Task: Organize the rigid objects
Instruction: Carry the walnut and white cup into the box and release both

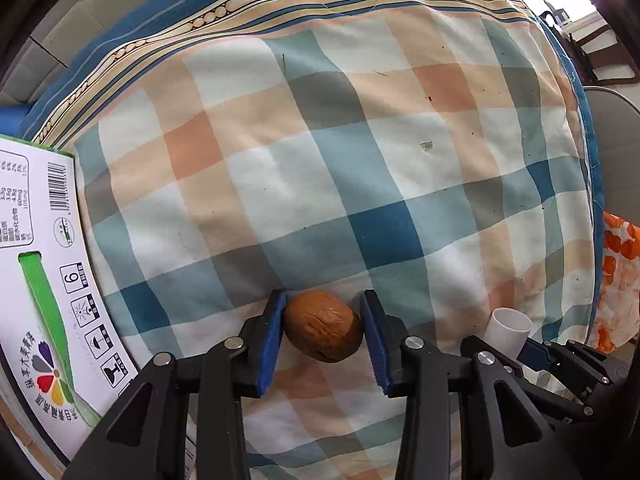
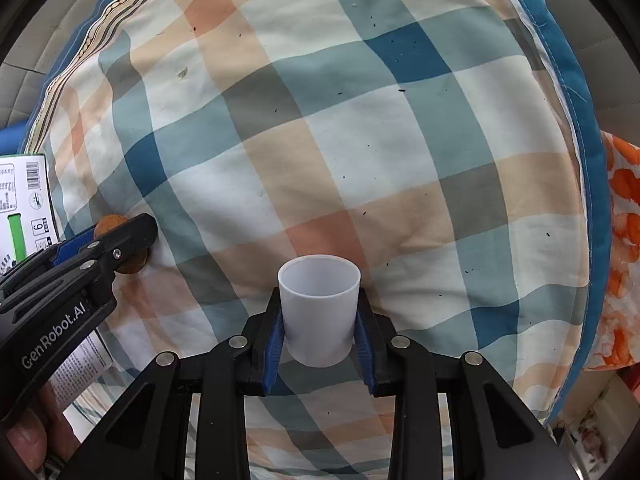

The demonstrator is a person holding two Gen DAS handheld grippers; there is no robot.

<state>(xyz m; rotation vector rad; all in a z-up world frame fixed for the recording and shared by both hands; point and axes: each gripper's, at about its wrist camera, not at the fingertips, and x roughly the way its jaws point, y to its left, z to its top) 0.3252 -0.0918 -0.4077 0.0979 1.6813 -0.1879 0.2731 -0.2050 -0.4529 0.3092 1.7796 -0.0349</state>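
A brown walnut (image 1: pixel 324 326) lies on the checked cloth (image 1: pixel 320 160), and my left gripper (image 1: pixel 323 297) points straight down and is shut on it, one blue pad against each side. A white plastic cup (image 2: pixel 319 308) stands upright between the blue pads of my right gripper (image 2: pixel 319 294), which is shut on its lower wall. In the right wrist view the left gripper (image 2: pixel 128 240) sits at the left edge with part of the walnut (image 2: pixel 110 222) showing behind its fingers. From the left wrist camera the cup (image 1: pixel 510 326) appears at the lower right.
A white carton with green print (image 1: pixel 44 280) lies along the cloth's left edge. An orange and white fabric (image 1: pixel 618 288) hangs past the blue-bordered right edge. A hand (image 2: pixel 28 440) holds the left gripper's handle. Grey floor tiles lie beyond the cloth.
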